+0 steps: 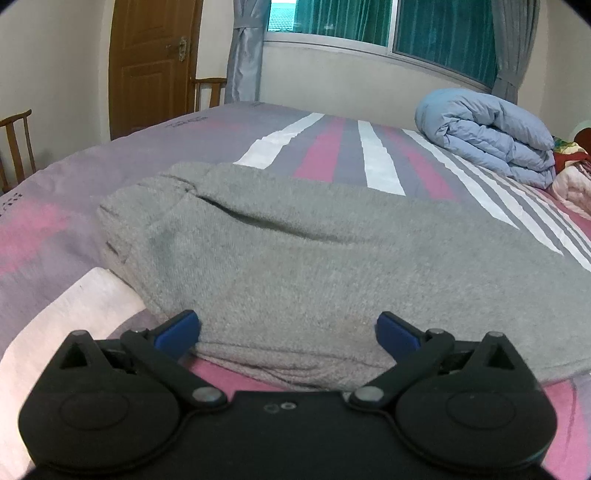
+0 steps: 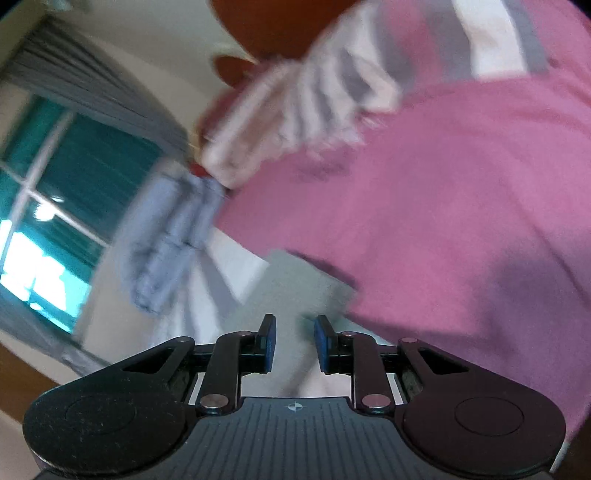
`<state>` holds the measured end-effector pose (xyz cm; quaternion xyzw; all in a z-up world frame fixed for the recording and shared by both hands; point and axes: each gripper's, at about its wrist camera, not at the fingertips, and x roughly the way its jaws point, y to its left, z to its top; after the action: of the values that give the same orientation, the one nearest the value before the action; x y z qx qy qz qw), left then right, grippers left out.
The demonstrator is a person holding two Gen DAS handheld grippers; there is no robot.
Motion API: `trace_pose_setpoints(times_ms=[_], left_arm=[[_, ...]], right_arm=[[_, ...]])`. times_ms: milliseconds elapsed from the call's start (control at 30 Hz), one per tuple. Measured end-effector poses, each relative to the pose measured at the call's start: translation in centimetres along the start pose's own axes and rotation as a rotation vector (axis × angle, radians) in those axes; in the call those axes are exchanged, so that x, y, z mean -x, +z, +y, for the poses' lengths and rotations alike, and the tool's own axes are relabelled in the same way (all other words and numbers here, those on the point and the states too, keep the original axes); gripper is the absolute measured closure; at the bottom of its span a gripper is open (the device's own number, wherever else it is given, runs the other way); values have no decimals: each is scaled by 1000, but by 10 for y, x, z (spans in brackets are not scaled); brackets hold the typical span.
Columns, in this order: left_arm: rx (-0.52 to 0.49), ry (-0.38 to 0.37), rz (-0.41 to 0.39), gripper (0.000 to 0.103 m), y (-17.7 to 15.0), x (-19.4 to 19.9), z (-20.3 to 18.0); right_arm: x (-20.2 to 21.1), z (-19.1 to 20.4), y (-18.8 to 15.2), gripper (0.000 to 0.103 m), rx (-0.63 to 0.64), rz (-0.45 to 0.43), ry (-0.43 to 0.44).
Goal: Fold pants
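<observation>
The grey pants (image 1: 295, 251) lie folded into a thick bundle on the bed (image 1: 44, 236), on its striped pink, grey and white cover, with the bundle's near edge right in front of the left gripper (image 1: 288, 330). That gripper's jaws stand wide apart — its blue pads (image 1: 181, 328) sit at either side of the near fold, and the cloth looks loose between them rather than pinched. Beyond the pants a rolled light-blue quilt (image 1: 491, 136) rests near the window (image 1: 380, 22), well apart from the bundle.

The right wrist view is tilted and badly blurred. The right gripper (image 2: 294, 341) has its jaws only a little apart, and nothing is caught between them. A corner of the grey pants (image 2: 291, 288) shows just ahead of its tips — beside the pink part of the bed cover.
</observation>
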<state>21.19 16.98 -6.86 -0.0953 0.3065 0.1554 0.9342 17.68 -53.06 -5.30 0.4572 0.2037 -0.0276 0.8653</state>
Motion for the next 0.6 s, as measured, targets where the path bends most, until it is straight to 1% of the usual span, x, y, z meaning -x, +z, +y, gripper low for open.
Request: trace_pose_setpoints(times_ms=[33,100,167,200,233,267,300,333,400,433,467,500,533,567,600], left_arm=[[1,0,-1,6,0,0,0],[-13,8,-23,6,2,6,-2],[-1,-15,-58,6,7,13,-2],[10,-22,-66,6,10,13,-1],[15,-6,-73,6,13,12,0],[21,30,-74,6,18,8,1],[29,47,-66,6,21,4,3],[43,59,-60,6,24,-2,7],[45,81,-31,6,28,-13,9],[21,94,-4,6,28,-19,7],[-10,109,1,6,26,-21,3],[-32,118,-7,6,24,-21,-1],[-45,122,-17,6,21,-21,-3],[-45,122,-31,6,17,-20,-3],[-41,118,-46,6,13,-19,-3]], right_arm=[[-9,8,3,80,19,21,4],[-34,17,9,79,15,84,-5],[-59,23,11,76,30,132,-32],[-69,26,11,76,44,155,-13],[-82,30,9,75,66,179,4],[-90,30,6,75,90,193,3],[-102,31,4,75,108,208,-5],[-111,29,1,75,117,210,-22],[-127,24,0,77,129,193,-97],[-128,22,1,86,102,184,-124],[-126,24,2,87,89,170,-132],[-117,29,2,86,103,140,-126],[-104,33,2,73,124,102,-93],[-89,32,2,40,124,74,-56],[-72,28,3,26,108,39,-27]])
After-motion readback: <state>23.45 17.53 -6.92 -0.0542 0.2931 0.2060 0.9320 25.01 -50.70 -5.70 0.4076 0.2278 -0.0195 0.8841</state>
